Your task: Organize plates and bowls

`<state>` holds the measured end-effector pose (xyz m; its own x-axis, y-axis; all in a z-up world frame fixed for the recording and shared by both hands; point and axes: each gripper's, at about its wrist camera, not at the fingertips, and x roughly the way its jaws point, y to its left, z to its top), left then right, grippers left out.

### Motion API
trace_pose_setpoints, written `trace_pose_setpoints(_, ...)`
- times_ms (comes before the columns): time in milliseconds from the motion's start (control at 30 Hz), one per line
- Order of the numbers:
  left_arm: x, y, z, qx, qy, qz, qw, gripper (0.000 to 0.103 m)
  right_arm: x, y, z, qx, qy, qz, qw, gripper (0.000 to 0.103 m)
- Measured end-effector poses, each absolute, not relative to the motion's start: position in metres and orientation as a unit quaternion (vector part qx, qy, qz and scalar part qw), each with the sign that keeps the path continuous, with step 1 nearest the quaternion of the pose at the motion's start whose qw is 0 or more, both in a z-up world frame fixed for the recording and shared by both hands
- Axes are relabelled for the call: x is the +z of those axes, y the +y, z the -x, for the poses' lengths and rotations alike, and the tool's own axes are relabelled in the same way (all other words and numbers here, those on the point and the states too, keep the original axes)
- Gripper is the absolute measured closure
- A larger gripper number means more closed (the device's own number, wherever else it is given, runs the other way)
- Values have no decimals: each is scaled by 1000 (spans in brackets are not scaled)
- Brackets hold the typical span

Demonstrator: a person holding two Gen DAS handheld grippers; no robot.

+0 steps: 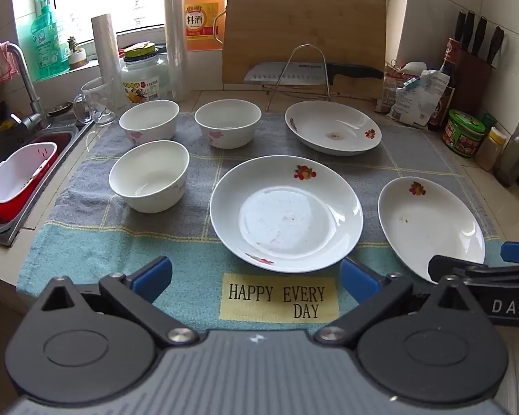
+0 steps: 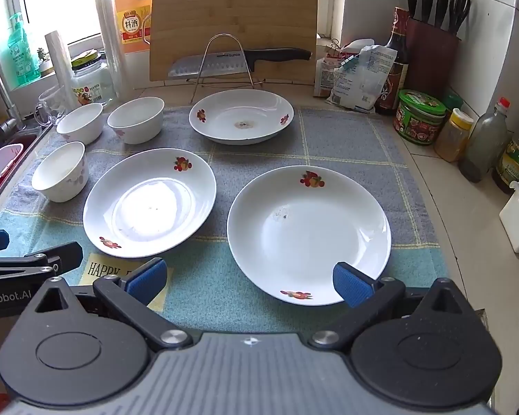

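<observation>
Your left claw (image 1: pixel 256 278) is spread wide and holds nothing, hovering over the near edge of the towel (image 1: pixel 121 242) just above the "HAPPY EVERY DAY" patch (image 1: pixel 278 299). Your right claw (image 2: pixel 249 282) is just as wide and just as empty, low over the same towel, with its right blue pad (image 2: pixel 351 283) in front of the near rim of the right plate (image 2: pixel 308 235); whether it touches the rim you cannot tell from these views. That right plate sits at the near right of the towel, and the middle plate (image 1: pixel 285 212) lies just to its left, directly ahead of your left claw, the two close but apart. To the left of the middle plate stands the near bowl (image 1: pixel 148 176), upright and separate. Beyond it are two more upright bowls side by side, the far left bowl (image 1: pixel 149 121) and the far middle bowl (image 1: pixel 227 122), close together near the back edge of the towel. The far plate (image 1: pixel 332 128) rests at the back right of the towel, well apart from the near ones, with a small brownish mark at its centre. Behind the towel on the table, a wire rack (image 1: pixel 302 72) holds a knife (image 1: pixel 311 72) in front of a cutting board (image 1: pixel 304 31) leaning against the window. The sink (image 1: pixel 3 186) lies off to the far left.
</observation>
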<state>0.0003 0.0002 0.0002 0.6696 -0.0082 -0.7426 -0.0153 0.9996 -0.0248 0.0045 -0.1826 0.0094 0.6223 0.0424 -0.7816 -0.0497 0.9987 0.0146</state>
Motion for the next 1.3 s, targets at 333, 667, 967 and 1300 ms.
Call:
trace_pose_setpoints(333, 1, 0, 1, 3, 401, 10, 916, 1, 11, -185, -3, 24, 430, 5, 902, 0)
trace_pose_setpoints(667, 1, -1, 1, 4, 400, 7, 917, 1, 14, -186, -2, 25, 429, 5, 903, 0)
trace_pose_setpoints(967, 5, -2, 2, 6, 398, 7, 917, 1, 15, -187, -2, 25, 428, 5, 903, 0)
trace_pose_setpoints(1300, 7, -3, 4, 10, 397, 9, 918, 1, 16, -188, -2, 29, 426, 6, 904, 0)
